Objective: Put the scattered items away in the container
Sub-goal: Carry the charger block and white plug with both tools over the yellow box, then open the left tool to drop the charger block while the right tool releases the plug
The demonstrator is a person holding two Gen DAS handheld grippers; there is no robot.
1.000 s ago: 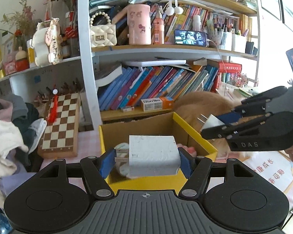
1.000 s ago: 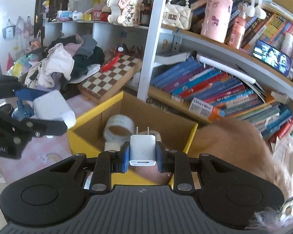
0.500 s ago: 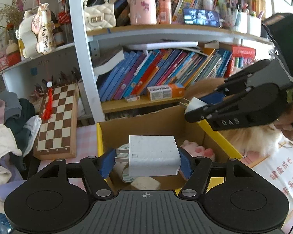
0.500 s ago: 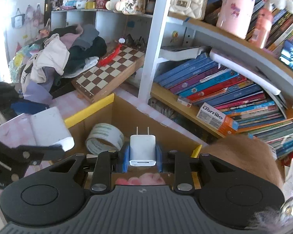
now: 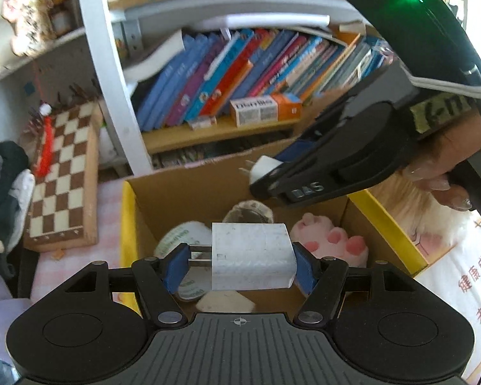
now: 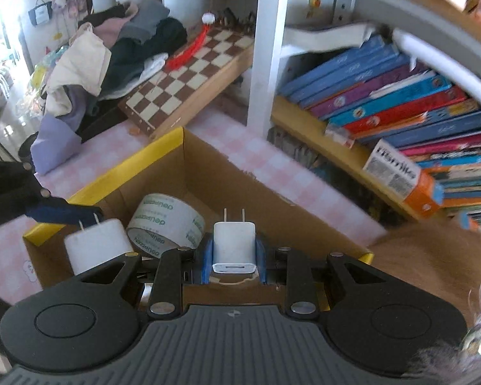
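Note:
My left gripper (image 5: 239, 264) is shut on a large white charger block (image 5: 251, 261), prongs pointing left, held over the open cardboard box (image 5: 195, 189) with yellow rims. My right gripper (image 6: 234, 256) is shut on a small white USB charger (image 6: 234, 245), prongs up, also above the box (image 6: 240, 189). Each gripper shows in the other's view: the right one (image 5: 272, 173) at the upper right, the left one with its block (image 6: 94, 245) at the lower left. Inside the box lie a tape roll (image 6: 166, 226), a pink paw toy (image 5: 330, 239) and a clear round item (image 5: 248, 213).
A chessboard (image 5: 62, 179) leans left of the box beside a clothes pile (image 6: 112, 54). A bookshelf with a white post (image 5: 112, 77) and books (image 5: 240, 73) stands behind. An orange furry cat (image 6: 433, 260) lies right of the box. The table has a pink checked cloth (image 6: 272, 150).
Both grippers have moved forward and lower over the box, so its inside fills more of each view. The right gripper has come further in over the box. Both chargers stay gripped.

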